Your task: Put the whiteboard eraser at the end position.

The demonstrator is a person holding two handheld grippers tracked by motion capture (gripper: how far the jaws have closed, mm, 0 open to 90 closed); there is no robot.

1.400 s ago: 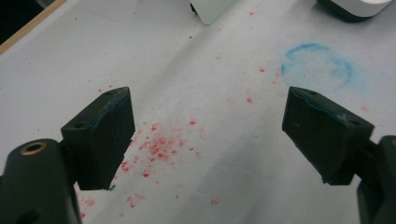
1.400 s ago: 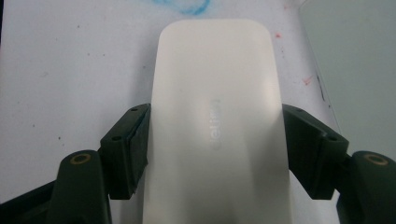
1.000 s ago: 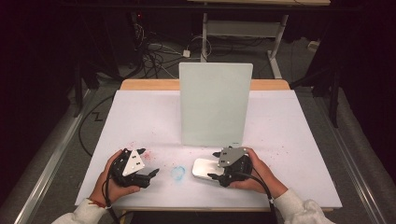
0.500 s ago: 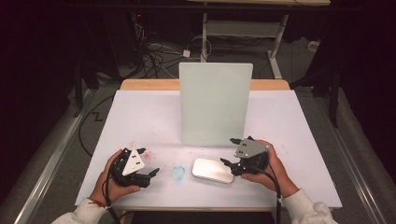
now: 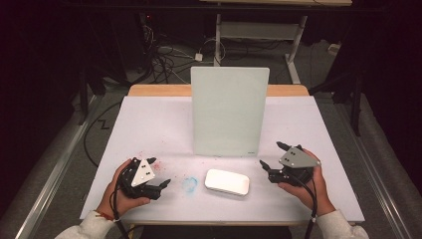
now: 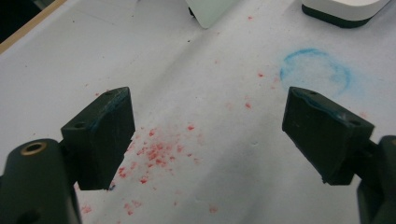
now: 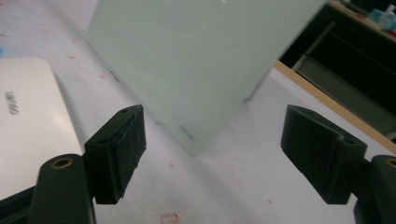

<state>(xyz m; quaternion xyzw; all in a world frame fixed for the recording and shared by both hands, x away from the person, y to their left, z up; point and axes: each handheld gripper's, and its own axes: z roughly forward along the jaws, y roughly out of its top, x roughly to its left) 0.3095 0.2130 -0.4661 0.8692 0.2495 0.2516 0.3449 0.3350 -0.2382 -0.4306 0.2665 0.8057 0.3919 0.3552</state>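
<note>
Left tongs (image 5: 160, 173): jaws apart, empty, low over red specks near the table's front-left corner. Right tongs (image 5: 272, 160): jaws apart, empty, near the front edge, just right of the white box (image 5: 227, 181).

White box: flat, rounded, lying at the front edge's middle, beside a blue chalk ring (image 5: 189, 184). Judged light, rigid, smooth and somewhat slippery; best gripped across its short sides.

Pale board (image 5: 229, 111): upright, mid-table (image 5: 149, 124).

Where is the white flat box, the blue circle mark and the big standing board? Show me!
white flat box (image 5: 227, 181), high view, middle of its top face.
blue circle mark (image 6: 315, 73), left gripper view, centre of the smudged ring.
big standing board (image 5: 229, 112), high view, middle of its pale front face.
</note>
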